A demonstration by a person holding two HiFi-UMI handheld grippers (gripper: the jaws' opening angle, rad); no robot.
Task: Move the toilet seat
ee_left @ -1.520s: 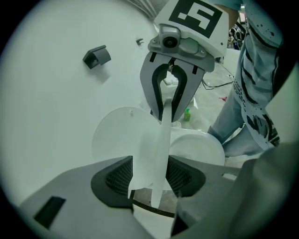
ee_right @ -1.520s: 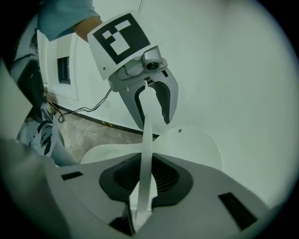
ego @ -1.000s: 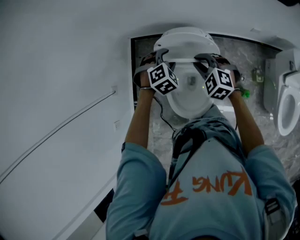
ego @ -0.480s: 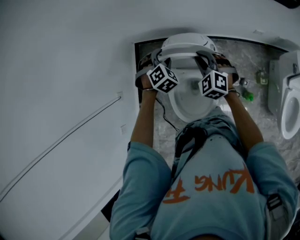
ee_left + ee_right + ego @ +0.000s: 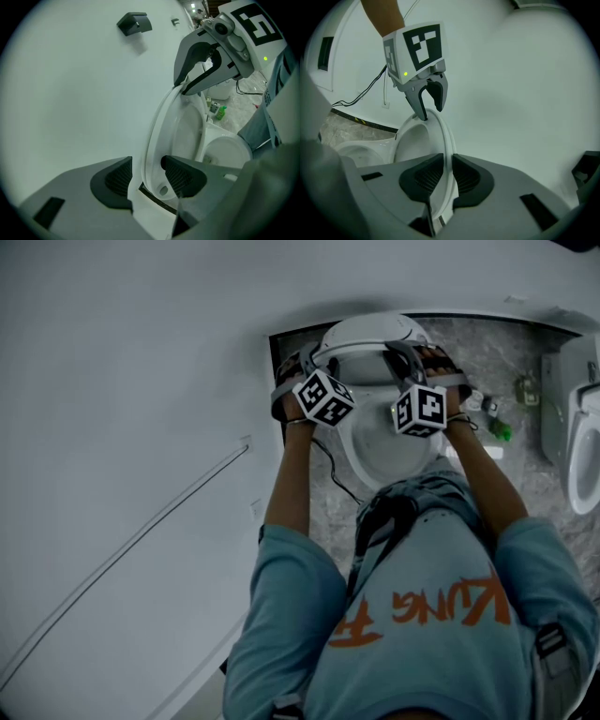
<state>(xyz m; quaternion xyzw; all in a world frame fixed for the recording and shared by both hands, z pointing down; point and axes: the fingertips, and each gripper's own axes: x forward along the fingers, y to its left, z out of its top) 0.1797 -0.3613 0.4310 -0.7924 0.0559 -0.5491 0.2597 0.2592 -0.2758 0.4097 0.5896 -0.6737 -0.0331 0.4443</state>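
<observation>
i am looking at a plain white wall (image 5: pixel 122 381) filling the left half of the head view. just right of it, at upper centre, my left gripper (image 5: pixel 317 357) is reaching to the left side of the toilet seat (image 5: pixel 370 329), which is standing raised above the bowl (image 5: pixel 384 442). its jaws are standing apart and straddling the seat's rim; the inner pad (image 5: pixel 178 176) is lying against the rim, while the outer one is showing a gap. on the seat's right side, my right gripper (image 5: pixel 446 176) is clamping the thin rim between both pads. further right, a green bottle (image 5: pixel 498 432) is lying on the grey marbled floor (image 5: pixel 511 352), and a second toilet (image 5: pixel 583 451) is showing at the right edge.
</observation>
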